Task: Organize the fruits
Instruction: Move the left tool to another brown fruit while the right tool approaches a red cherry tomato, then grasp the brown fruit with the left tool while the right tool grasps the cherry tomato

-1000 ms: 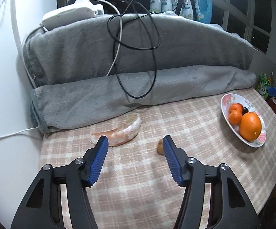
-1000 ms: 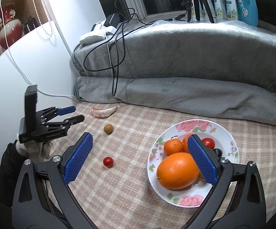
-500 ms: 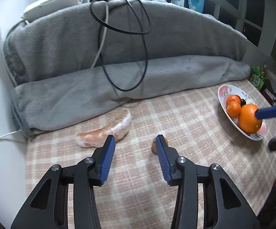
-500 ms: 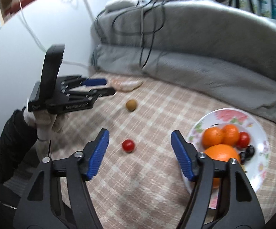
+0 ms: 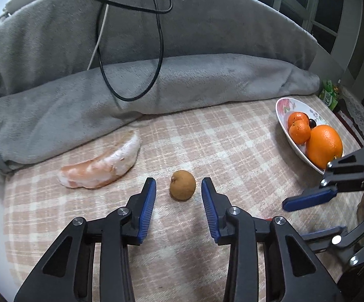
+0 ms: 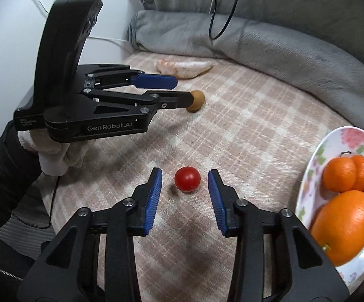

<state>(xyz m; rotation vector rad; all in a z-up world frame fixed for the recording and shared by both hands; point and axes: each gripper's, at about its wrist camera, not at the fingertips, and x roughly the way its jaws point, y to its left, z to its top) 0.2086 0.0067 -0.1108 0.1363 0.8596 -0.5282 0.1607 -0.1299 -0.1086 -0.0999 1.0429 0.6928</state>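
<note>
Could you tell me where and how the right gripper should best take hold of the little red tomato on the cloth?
Grip the red tomato across its widest middle, coming straight forward and down. It is round, lies free on the checked cloth, and already sits centred between the open right gripper's pads; squeeze gently, since it could roll or bruise.

Black left tool (image 5: 178, 191), blue ribbed pads, silver screws, white "GenRobot.AI" lettering.

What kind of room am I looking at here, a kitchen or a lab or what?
Most likely a lived-in room at home, not a lab. A checked tablecloth covers the table, a rolled gray fleece blanket lies along its back edge, and a floral plate holds oranges.
</note>
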